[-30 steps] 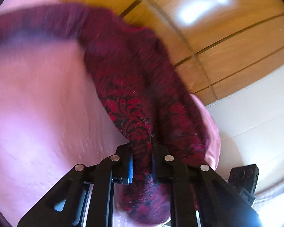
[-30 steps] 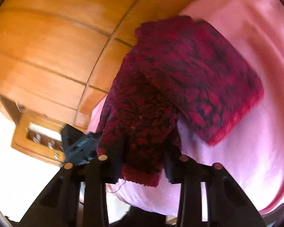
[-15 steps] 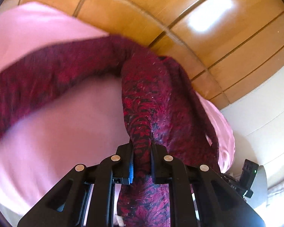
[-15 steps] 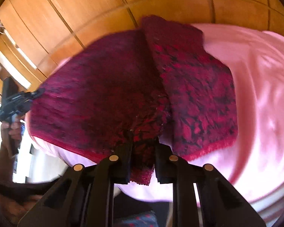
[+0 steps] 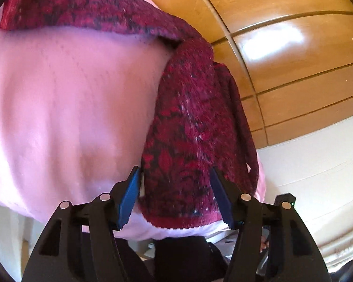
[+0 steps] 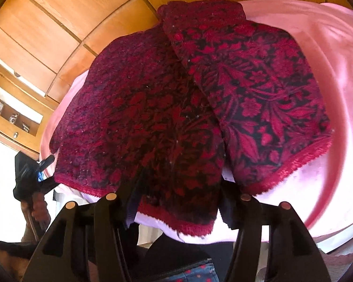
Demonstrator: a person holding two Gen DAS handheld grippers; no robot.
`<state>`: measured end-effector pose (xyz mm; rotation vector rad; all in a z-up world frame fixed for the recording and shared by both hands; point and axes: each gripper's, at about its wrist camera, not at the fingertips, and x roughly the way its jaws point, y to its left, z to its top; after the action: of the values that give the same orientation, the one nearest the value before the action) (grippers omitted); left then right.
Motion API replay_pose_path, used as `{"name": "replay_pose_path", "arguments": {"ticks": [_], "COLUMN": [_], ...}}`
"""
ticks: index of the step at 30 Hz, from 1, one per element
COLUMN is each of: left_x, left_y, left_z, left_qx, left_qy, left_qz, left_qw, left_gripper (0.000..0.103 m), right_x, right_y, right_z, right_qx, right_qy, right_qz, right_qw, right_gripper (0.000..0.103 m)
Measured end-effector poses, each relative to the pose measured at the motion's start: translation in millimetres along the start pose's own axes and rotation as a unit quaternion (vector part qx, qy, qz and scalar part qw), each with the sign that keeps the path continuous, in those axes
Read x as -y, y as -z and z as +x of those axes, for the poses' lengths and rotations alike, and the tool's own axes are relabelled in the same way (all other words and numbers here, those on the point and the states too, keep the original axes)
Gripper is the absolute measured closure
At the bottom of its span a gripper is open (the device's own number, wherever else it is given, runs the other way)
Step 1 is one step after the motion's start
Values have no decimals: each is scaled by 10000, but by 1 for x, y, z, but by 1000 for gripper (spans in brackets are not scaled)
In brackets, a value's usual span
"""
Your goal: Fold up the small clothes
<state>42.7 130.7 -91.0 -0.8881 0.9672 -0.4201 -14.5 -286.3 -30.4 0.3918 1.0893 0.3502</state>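
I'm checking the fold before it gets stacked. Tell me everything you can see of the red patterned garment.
The red patterned garment looks knitted, dark red with a black floral pattern and a brighter red ribbed hem. It lies on the pink cloth, one flap folded over onto the rest, its near hem reaching the cloth's edge. Both grippers' fingers stand apart at that hem without clamping it.

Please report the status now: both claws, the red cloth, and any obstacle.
Left claw open, right claw open. Red patterned garment released, lying folded on pink bedcover. No obstacle seen.
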Motion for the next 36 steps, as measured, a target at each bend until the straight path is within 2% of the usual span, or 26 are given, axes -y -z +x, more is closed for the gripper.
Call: {"name": "replay_pose_path", "arguments": {"ticks": [1,2,3,5,8,10,11,13,15,16,18,20,22,25,27,28,31,34,36], "left_x": [-1,1,4,17,46,60,64,63,58,56,43,31,25,26,33,35,39,42,42], "left_y": [0,-1,-2,-6,-8,-4,0,11,20,22,20,14,10,6,8,10,14,15,14], "left_z": [3,6,5,4,-8,-14,-14,-6,2,4,-1,-10,-14,0,14,16,11,0,4], "left_qx": [-4,-25,-38,26,74,57,-9,-229,-359,-385,-224,-32,135,2,-183,-258,-242,-200,-241], "left_qy": [33,72,69,-16,-364,-697,-984,-1552,-1875,-1943,-1556,-1142,-963,-774,-884,-997,-1165,-1278,-1548], "left_qz": [-35,-3,69,301,975,1412,1622,1861,1949,1926,1493,970,714,641,954,1100,1304,1457,1577], "left_qw": [10000,10000,9999,9995,9945,9875,9818,9699,9621,9611,9762,9887,9927,9949,9913,9886,9843,9808,9750], "left_gripper": [53,70,74,85,90,91,91,91,91,90,88,63,50,50,69,87,93,94,94], "right_x": [1,-1,-2,-7,-12,-12,-10,-3,-1,-5,-10,-11,-11,-10,-11,-11,-11,-10,-11], "right_y": [1,0,-1,-5,-7,-4,-2,4,13,14,16,14,13,12,10,11,12,15,17], "right_z": [1,2,2,-3,-22,-33,-34,-27,-14,-10,-9,-9,-7,-8,-10,-11,-21,-29,-23], "right_qx": [12,18,29,126,415,511,487,280,45,25,51,34,4,-6,14,31,131,106,-11], "right_qy": [39,87,143,192,145,186,256,610,1043,1118,1250,1242,1185,1084,1075,1037,893,854,876], "right_qz": [-14,-37,-78,-195,-353,-474,-523,-606,-804,-874,-992,-962,-931,-758,-740,-716,-669,-735,-808], "right_qw": [10000,10000,9999,9995,9984,9974,9971,9959,9913,9899,9872,9876,9886,9912,9914,9920,9937,9936,9929], "right_gripper": [57,66,72,77,80,82,84,85,85,85,85,85,83,80,81,83,87,88,88]}}
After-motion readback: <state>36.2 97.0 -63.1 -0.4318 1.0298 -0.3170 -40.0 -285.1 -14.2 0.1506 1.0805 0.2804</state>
